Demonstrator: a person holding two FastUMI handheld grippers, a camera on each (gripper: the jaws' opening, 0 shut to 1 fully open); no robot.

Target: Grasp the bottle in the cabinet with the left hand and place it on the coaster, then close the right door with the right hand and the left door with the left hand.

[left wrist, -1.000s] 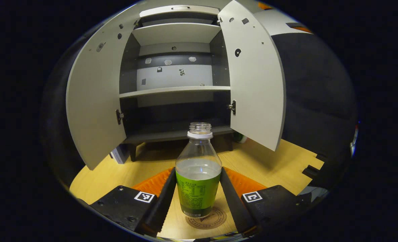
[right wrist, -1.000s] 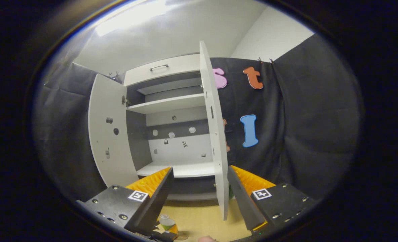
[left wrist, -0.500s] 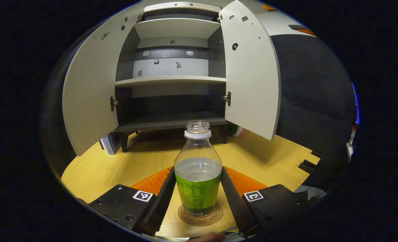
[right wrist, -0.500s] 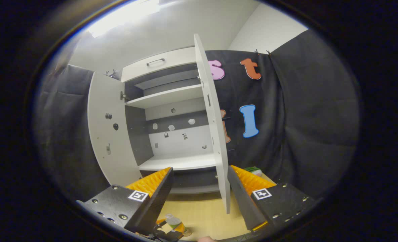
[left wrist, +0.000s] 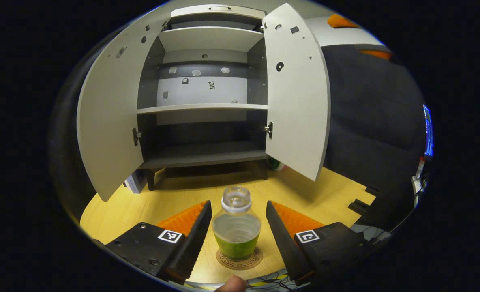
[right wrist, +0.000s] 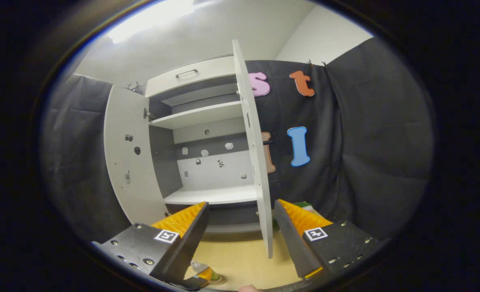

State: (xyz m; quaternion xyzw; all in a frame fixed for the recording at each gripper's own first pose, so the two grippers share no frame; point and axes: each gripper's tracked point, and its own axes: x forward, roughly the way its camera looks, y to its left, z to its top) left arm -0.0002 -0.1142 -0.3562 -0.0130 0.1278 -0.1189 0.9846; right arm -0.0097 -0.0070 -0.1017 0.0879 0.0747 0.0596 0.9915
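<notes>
The bottle [left wrist: 236,231] stands upright on the coaster [left wrist: 240,259] on the bench [left wrist: 114,211], in front of the cabinet [left wrist: 201,97], whose shelves look bare. The left claw [left wrist: 236,239] is released: its fingers [left wrist: 191,239] stand either side of the bottle with a gap showing on each flank, so nothing presses on it. The bottle is clear thin plastic with a green label round the lower body, no cap on the neck, and liquid up to about the top of the label. I judge it light to middling in weight, springy in the wall, and smooth enough to slip; being uncapped, it would spill if tipped or squeezed hard. If it needs taking again, the labelled lower body is the place, with modest pressure and the neck kept upright. The right claw [right wrist: 240,239] is also released and holds nothing, with the edge of the right door [right wrist: 256,162] seen between its fingers, though farther off and not touched. Both this door and the left door [right wrist: 126,154] stand wide open. They are stiff flat panels on hinges; a push on the outer face near the free edge should swing each shut with little force.
</notes>
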